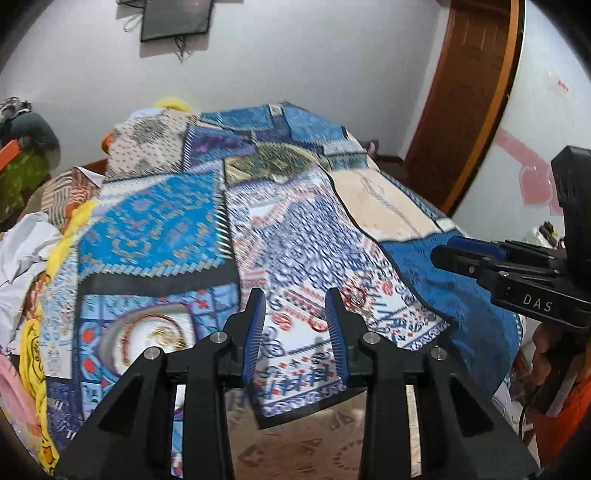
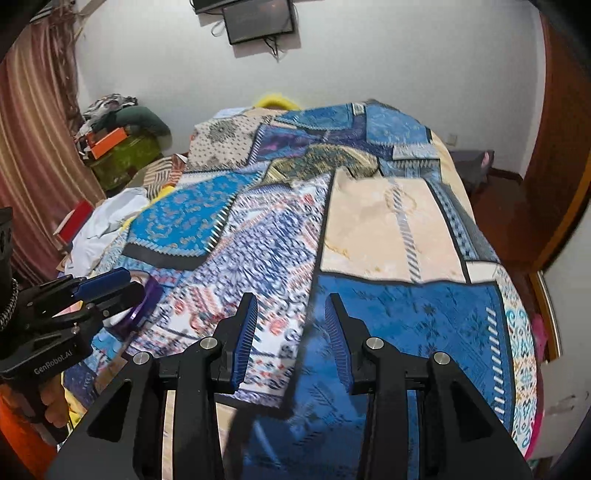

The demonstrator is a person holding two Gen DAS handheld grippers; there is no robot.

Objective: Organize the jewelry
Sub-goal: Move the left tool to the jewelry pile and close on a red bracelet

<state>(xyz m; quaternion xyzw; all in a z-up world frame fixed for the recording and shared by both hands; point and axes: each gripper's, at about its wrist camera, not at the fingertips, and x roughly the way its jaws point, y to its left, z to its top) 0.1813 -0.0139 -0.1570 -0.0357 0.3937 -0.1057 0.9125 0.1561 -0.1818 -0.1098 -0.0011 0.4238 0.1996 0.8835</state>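
Note:
A bed is covered by a blue patterned patchwork cloth (image 1: pixel 184 221) (image 2: pixel 388 314). A white plate (image 1: pixel 147 343) with what looks like gold jewelry (image 1: pixel 162 336) on it lies on the cloth at the lower left of the left wrist view. A purple ring-shaped object (image 2: pixel 146 306) shows beside the left gripper in the right wrist view. My left gripper (image 1: pixel 295 328) is open and empty above the cloth, right of the plate. My right gripper (image 2: pixel 291 332) is open and empty over the cloth. Each gripper appears in the other's view (image 1: pixel 480 266) (image 2: pixel 92 291).
Crumpled clothes and white paper (image 1: pixel 26 251) lie along the bed's left side. A green box with an orange box (image 2: pixel 110 144) stands at the far left by a curtain. A wooden door (image 1: pixel 465 99) is at the right. A dark screen (image 2: pixel 258 18) hangs on the wall.

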